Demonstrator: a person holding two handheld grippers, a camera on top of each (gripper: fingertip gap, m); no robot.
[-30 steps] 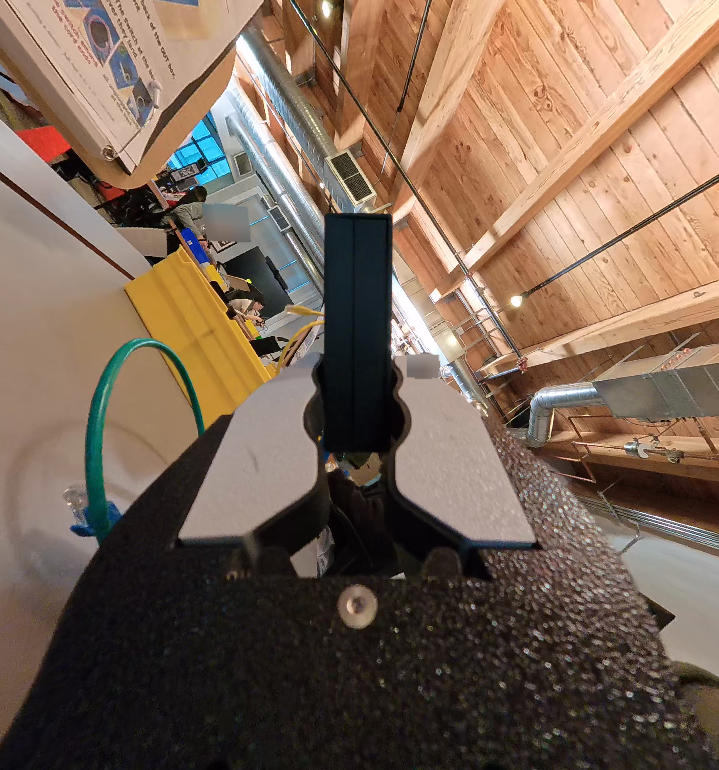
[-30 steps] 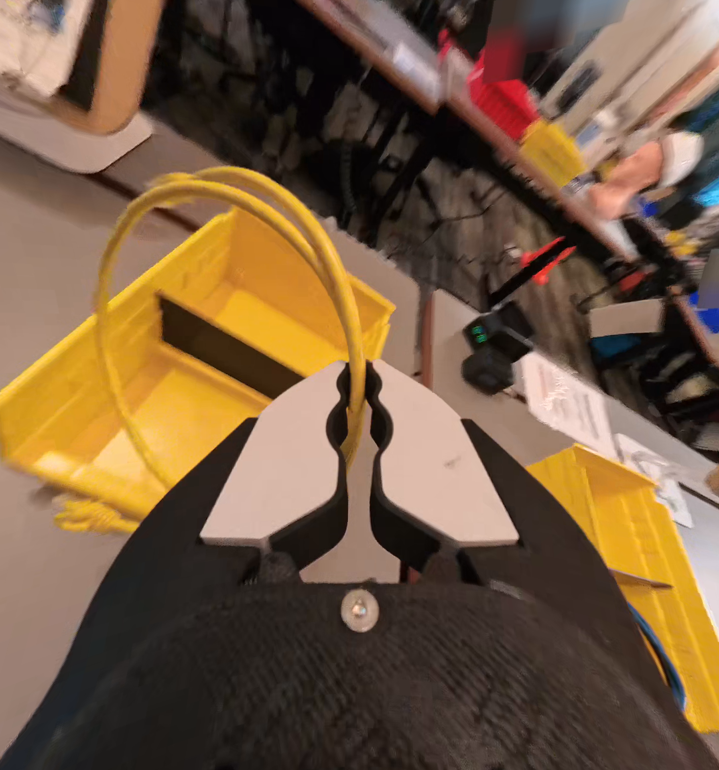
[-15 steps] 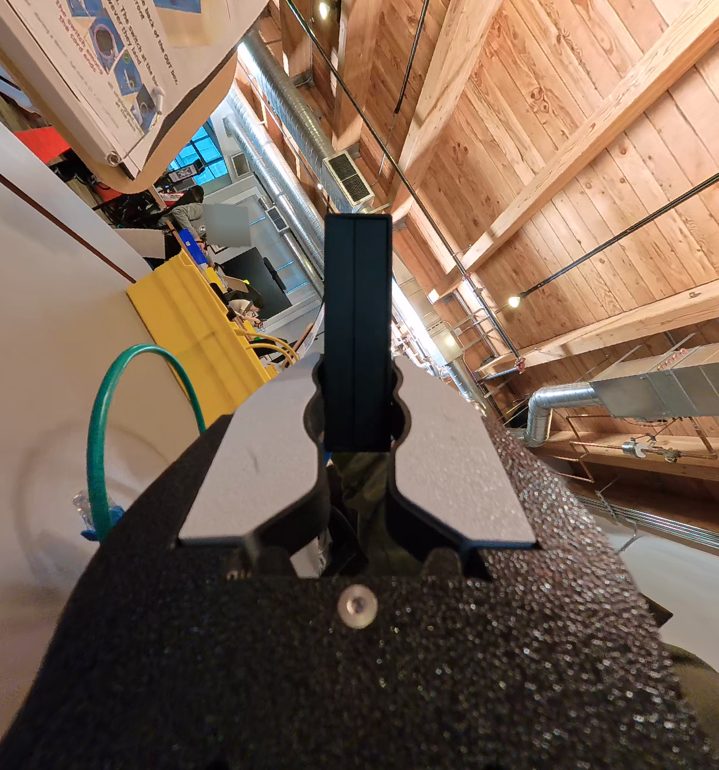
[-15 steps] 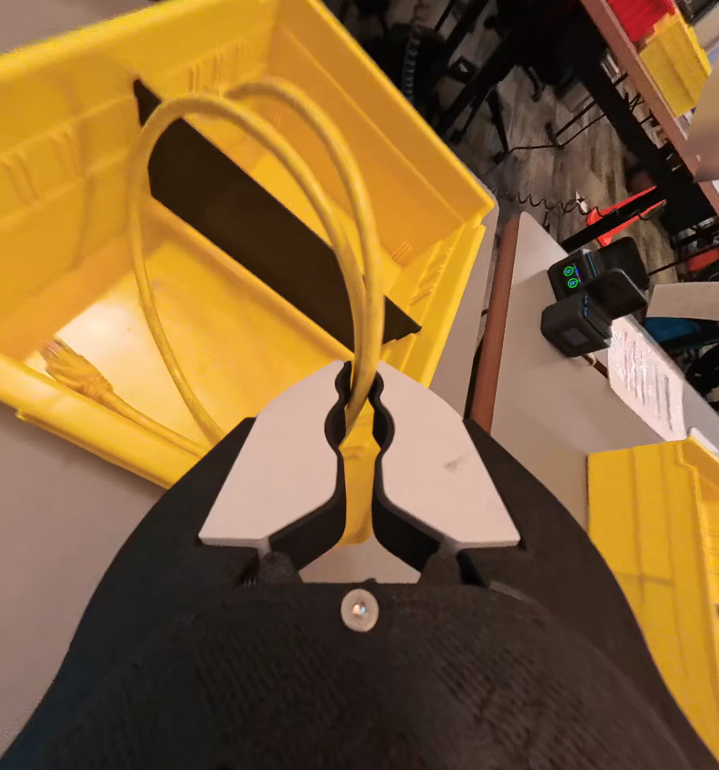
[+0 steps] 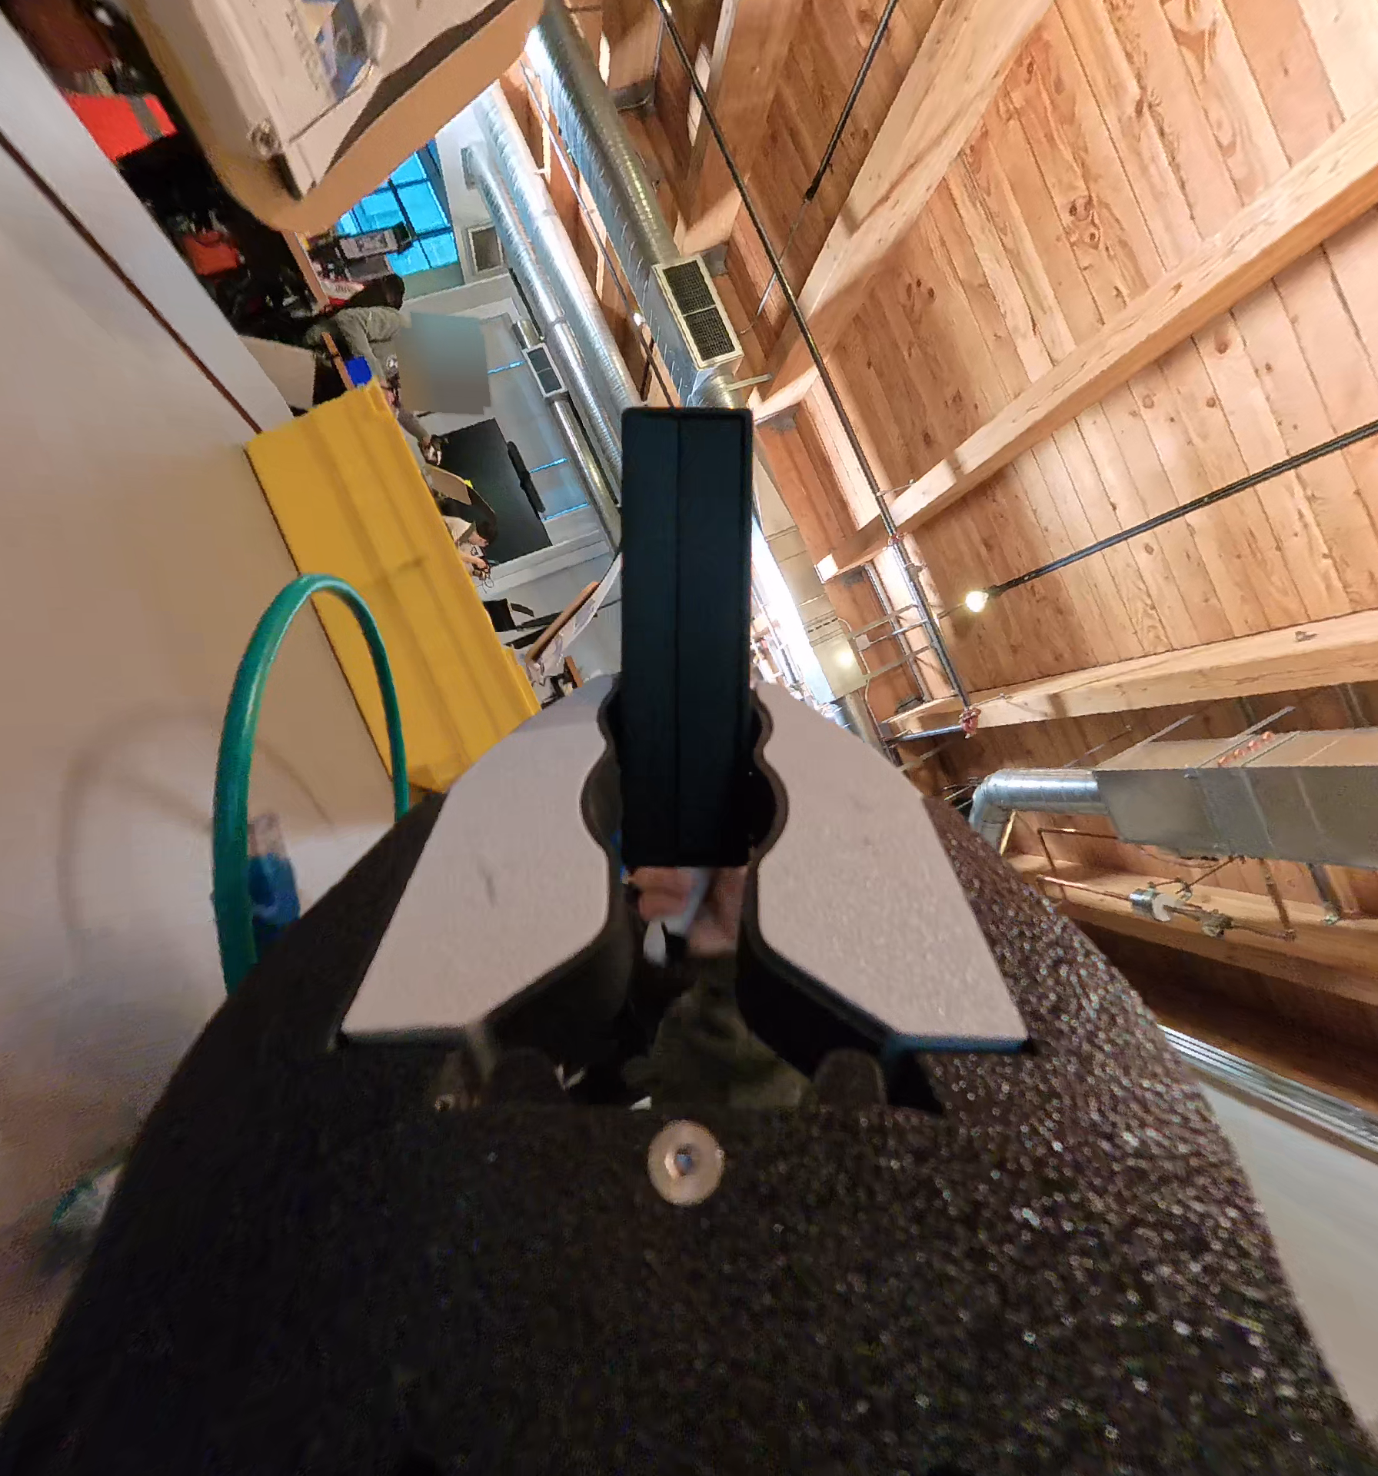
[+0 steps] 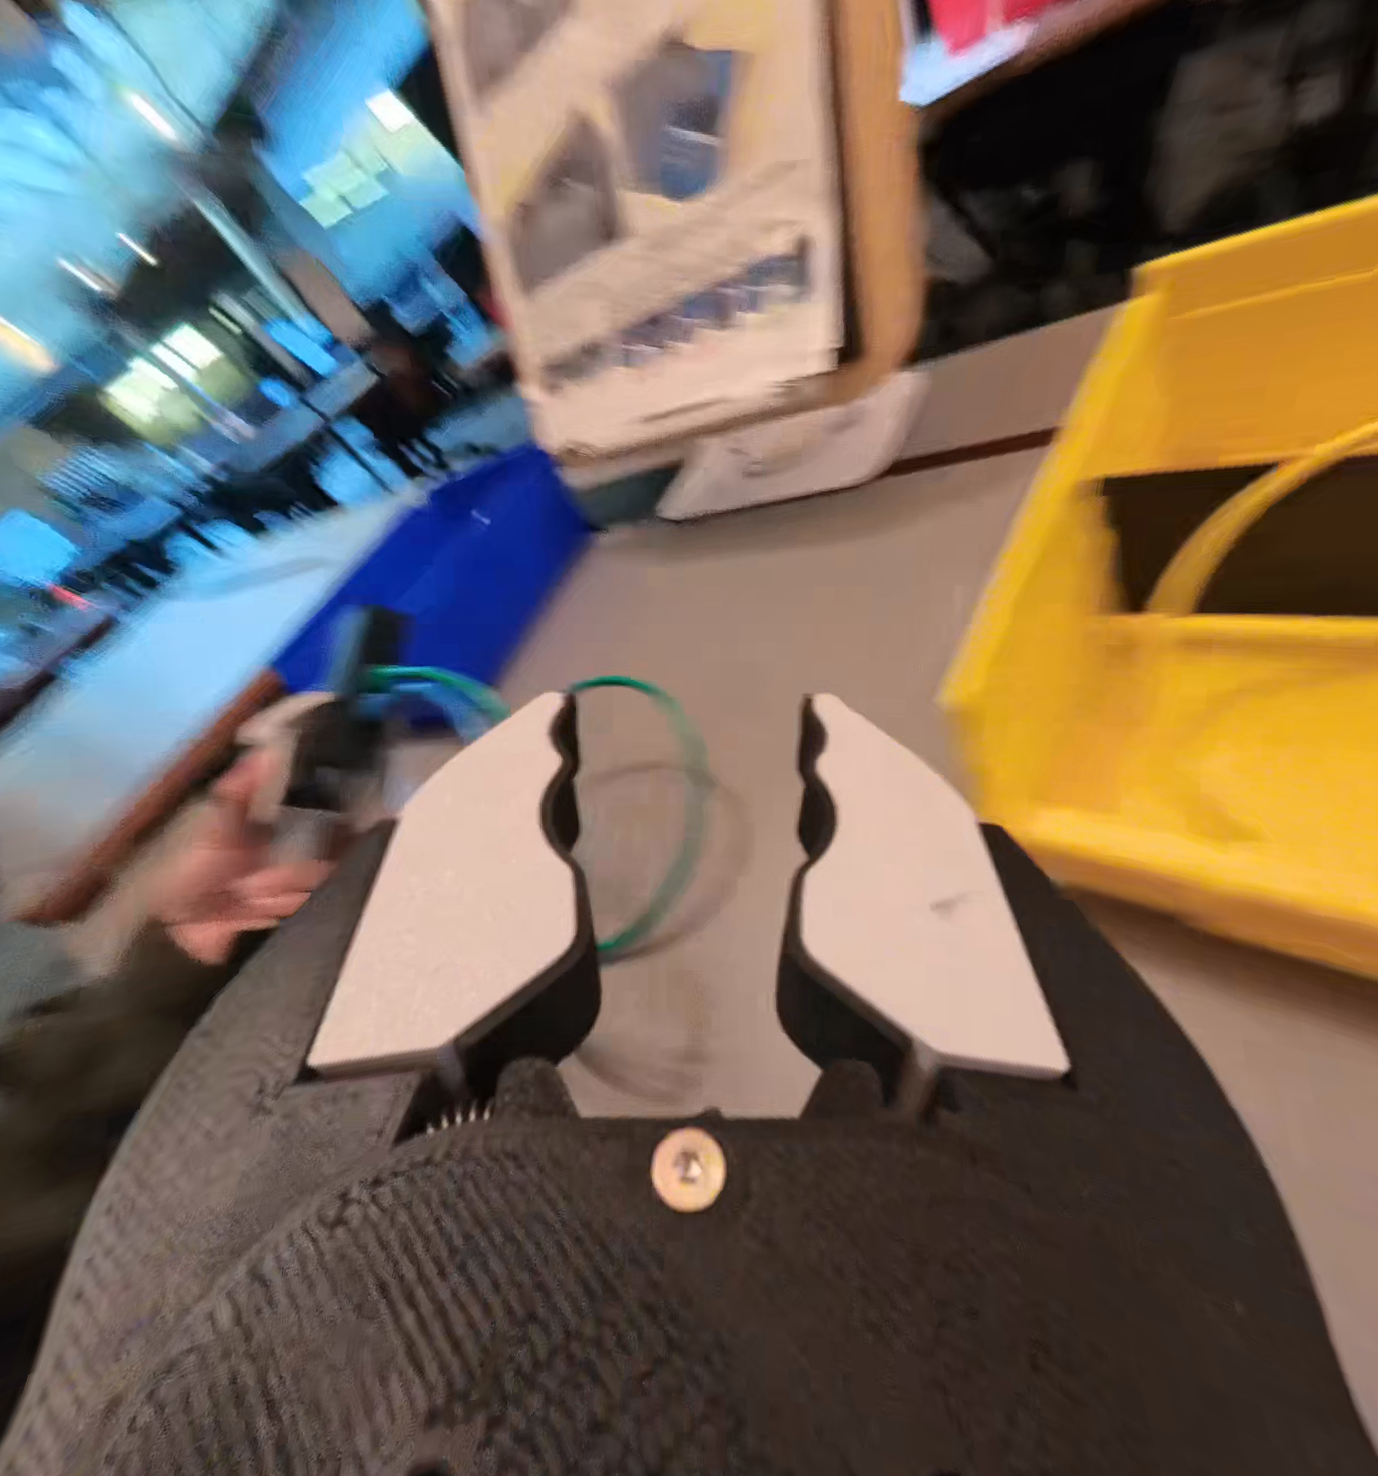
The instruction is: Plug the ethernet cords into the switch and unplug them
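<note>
My left gripper [image 5: 682, 703] is shut on the black switch [image 5: 686, 599], held edge-on and pointing up at the ceiling. A green ethernet cord [image 5: 232, 799] loops up from the beige table beside it, and one blue-booted plug [image 5: 274, 886] rests on the table. My right gripper [image 6: 687, 707] is open and empty above the table, with the green cord's loop [image 6: 630, 681] just beyond its fingertips. A yellow ethernet cord [image 6: 1205, 543] lies in the yellow bin [image 6: 1149, 767] to the right. In the blurred right wrist view the switch [image 6: 358, 647] shows at the left.
The yellow bin also stands against the table in the left wrist view [image 5: 374, 559]. A blue bin [image 6: 470, 559] and a cardboard box [image 6: 670, 224] stand at the table's far side. A person's hand [image 6: 222, 870] is at the left.
My right gripper has opened and let go of the yellow cord, which now lies in the yellow bin, and has swung left towards the green cord. My left gripper still holds the switch.
</note>
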